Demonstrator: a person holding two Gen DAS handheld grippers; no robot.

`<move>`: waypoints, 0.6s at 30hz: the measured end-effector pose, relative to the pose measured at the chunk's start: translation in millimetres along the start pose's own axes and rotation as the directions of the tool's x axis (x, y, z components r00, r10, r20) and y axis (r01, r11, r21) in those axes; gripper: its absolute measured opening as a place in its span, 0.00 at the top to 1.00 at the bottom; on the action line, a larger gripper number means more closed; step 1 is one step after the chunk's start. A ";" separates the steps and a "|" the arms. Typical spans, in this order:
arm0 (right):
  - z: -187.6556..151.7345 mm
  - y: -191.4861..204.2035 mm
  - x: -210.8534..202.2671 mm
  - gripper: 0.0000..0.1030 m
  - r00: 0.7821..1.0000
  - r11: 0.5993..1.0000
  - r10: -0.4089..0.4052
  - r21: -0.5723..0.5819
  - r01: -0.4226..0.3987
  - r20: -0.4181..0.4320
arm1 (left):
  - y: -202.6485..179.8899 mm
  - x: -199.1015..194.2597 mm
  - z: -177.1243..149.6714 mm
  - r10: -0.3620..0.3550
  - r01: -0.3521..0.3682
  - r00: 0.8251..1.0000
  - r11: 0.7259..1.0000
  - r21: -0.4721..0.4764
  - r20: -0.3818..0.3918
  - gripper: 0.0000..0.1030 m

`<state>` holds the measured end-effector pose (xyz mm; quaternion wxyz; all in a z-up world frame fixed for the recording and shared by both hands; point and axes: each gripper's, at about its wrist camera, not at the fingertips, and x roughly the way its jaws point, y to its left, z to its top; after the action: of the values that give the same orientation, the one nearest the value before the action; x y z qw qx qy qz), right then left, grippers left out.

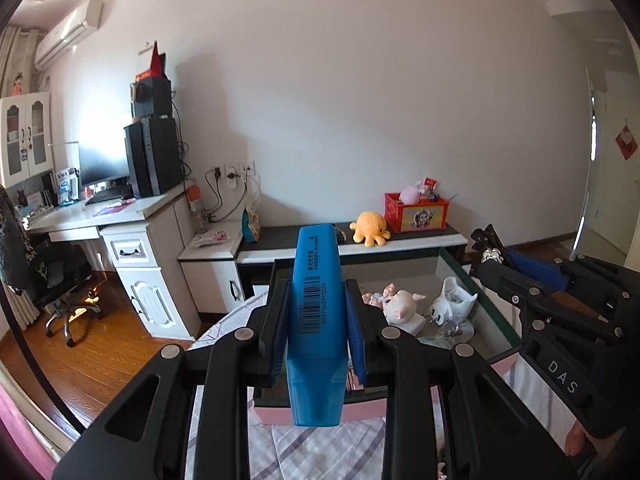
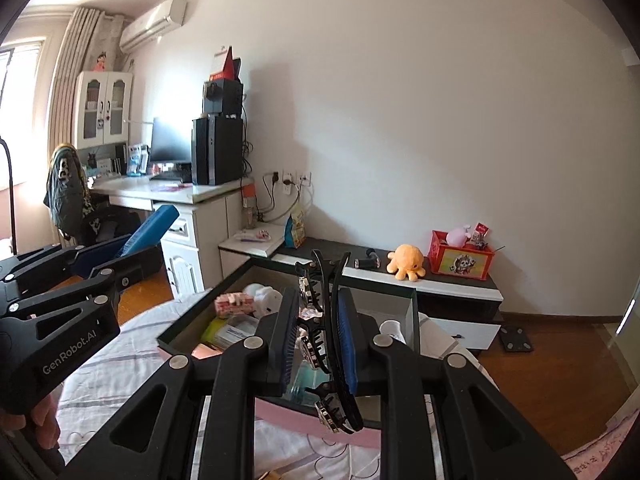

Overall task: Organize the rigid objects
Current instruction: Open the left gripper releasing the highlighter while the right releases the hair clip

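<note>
Left gripper (image 1: 318, 320) pinched a blue marker (image 1: 318, 320); right gripper (image 2: 318, 340) pinched a hair claw (image 2: 326, 340); both should clear the box (image 2: 200, 312) rim, then release low inside.

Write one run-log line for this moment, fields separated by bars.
left gripper: shut on blue highlighter | right gripper: shut on black hair clip | open box: ahead, holds figurines
</note>
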<state>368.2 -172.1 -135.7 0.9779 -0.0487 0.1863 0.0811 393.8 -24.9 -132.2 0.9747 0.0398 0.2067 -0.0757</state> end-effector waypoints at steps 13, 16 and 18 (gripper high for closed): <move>-38.7 -25.4 103.4 0.81 0.967 0.999 -0.020 0.031 0.029 -0.254 | -16.5 110.2 -27.7 -0.050 0.060 0.970 0.998 0.035 -0.240 0.74; -43.5 -29.5 108.2 0.80 0.961 0.998 -0.021 0.046 0.036 -0.274 | -16.7 114.6 -28.5 -0.034 0.047 0.968 0.998 0.043 -0.250 0.74; -45.0 -31.2 108.8 0.79 0.957 0.998 -0.024 0.055 0.041 -0.289 | -14.0 109.7 -25.7 -0.032 0.042 0.968 0.999 0.034 -0.247 0.59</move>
<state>457.5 -193.1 -215.9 0.9427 -0.0334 0.3281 0.0514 480.3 -50.3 -201.1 0.9389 0.0642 0.3253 -0.0924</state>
